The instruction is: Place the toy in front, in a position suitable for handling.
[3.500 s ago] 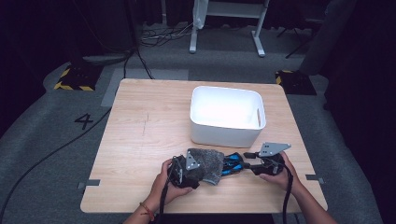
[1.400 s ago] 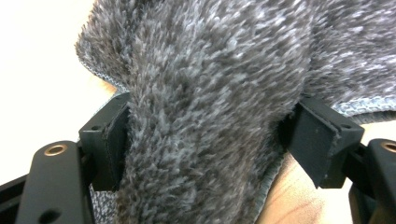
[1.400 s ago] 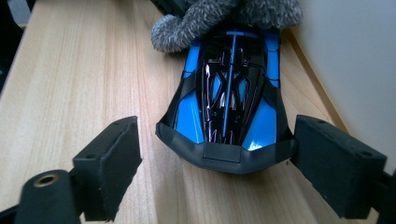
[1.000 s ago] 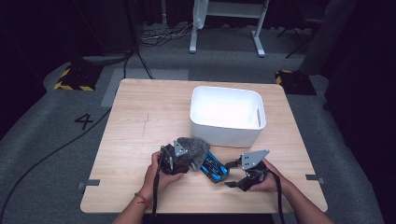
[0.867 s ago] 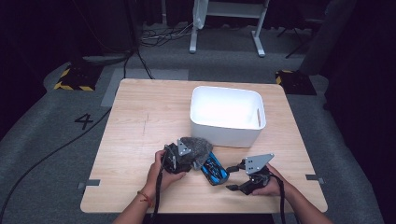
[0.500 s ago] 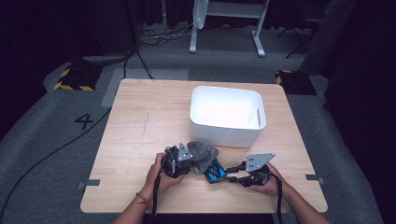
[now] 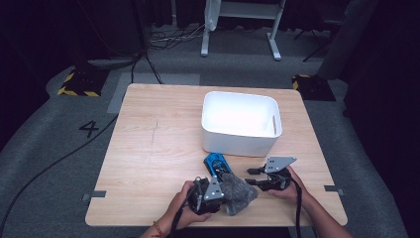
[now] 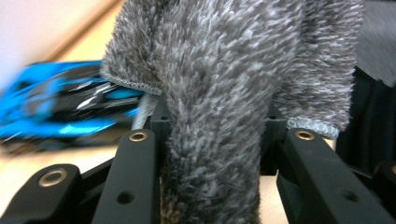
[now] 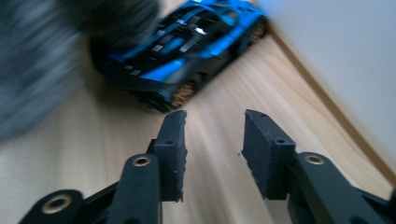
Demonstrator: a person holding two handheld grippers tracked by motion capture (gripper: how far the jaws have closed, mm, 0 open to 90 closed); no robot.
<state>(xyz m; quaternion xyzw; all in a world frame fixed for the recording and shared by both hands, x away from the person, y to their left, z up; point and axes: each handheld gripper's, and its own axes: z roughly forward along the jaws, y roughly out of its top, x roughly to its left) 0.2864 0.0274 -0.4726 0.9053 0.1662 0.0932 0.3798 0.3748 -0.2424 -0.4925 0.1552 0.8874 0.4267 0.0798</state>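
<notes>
Since a second ago we have drawn our left gripper [image 7: 210, 191] back toward the near edge, taking the grey fuzzy cloth [image 7: 237, 192] off the blue toy car [image 7: 216, 164], which now lies uncovered; both sets of jaws have just been closing and then easing slightly apart. In the left gripper view our left jaws are pinched on a thick fold of the cloth [image 8: 219, 93], the pile bulging above and around the pads, so the cloth is firmly held. Our right gripper [image 7: 255, 176] hovers just right of the cloth, its jaws spread a moderate way with bare wood between them in the right gripper view [image 9: 212, 140]; nothing is gripped or touched. The car [image 9: 187, 46] sits just beyond those jaw tips, apart from them, blurred but plainly blue and black. From above, the car rests on the wooden table [image 7: 148, 163] just near of the white bin [image 7: 241, 144], angled, with its near end just at the cloth's far edge. The bin stands toward the far right of the table.
</notes>
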